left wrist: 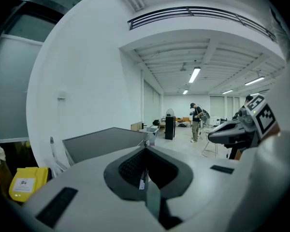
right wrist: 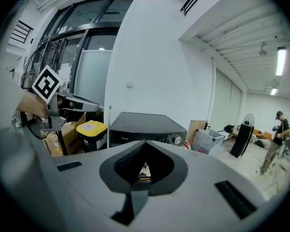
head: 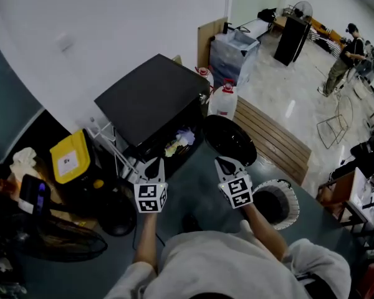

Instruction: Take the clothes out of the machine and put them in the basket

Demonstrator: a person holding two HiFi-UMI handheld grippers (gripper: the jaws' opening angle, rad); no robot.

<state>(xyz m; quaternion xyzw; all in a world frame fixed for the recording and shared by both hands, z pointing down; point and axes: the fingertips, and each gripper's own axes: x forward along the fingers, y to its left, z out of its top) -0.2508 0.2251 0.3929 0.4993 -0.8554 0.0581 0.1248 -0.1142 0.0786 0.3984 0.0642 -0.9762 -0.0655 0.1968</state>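
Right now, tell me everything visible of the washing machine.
The machine is a black box with a flat, matte top that has nothing on it. It stands upright on the floor with its back near the white wall. Its round dark door is swung wide open. Pale, mixed-colour clothes show in the opening. A silver knob sits on the front panel. A yellow-lidded bin stands to its left.

A big, bare lab hall: ceiling strip lights (left wrist: pixel 195 74), storage crate (head: pixel 234 52), standing fan (head: pixel 302 9).
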